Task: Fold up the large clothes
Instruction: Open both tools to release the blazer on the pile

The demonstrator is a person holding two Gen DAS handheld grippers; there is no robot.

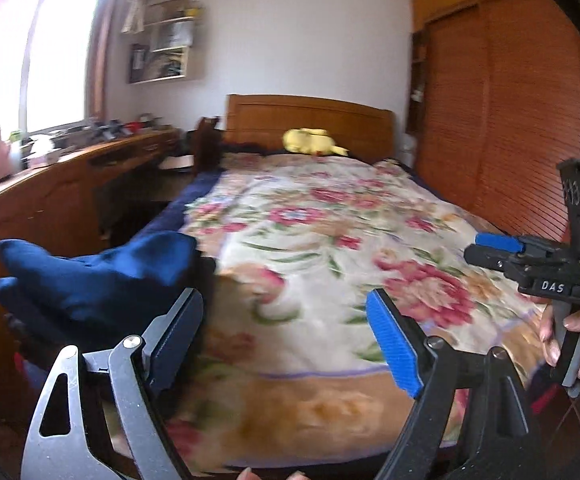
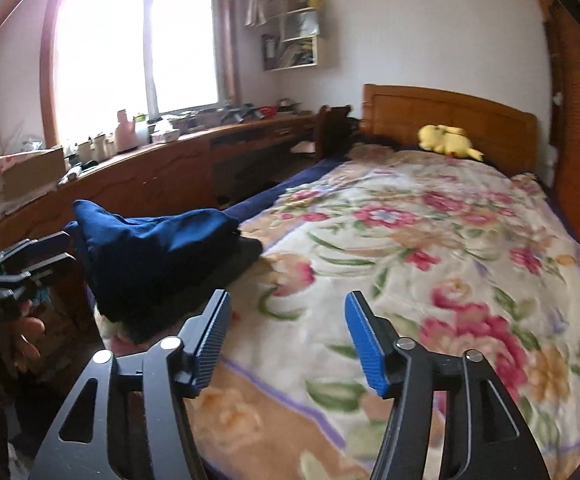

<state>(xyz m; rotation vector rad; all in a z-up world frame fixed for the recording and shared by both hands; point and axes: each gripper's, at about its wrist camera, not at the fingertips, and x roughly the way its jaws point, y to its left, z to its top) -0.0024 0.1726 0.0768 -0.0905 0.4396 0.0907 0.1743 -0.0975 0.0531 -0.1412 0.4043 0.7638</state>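
A dark blue garment lies bunched in a pile at the near left corner of the bed, on the floral blanket. It also shows in the right wrist view, with a darker piece under it. My left gripper is open and empty above the blanket, just right of the pile. My right gripper is open and empty above the blanket, right of the pile. The right gripper also shows at the right edge of the left wrist view. The left gripper shows at the left edge of the right wrist view.
A wooden headboard and a yellow plush toy are at the far end of the bed. A long wooden desk with clutter runs along the left under the window. A slatted wooden wardrobe stands on the right.
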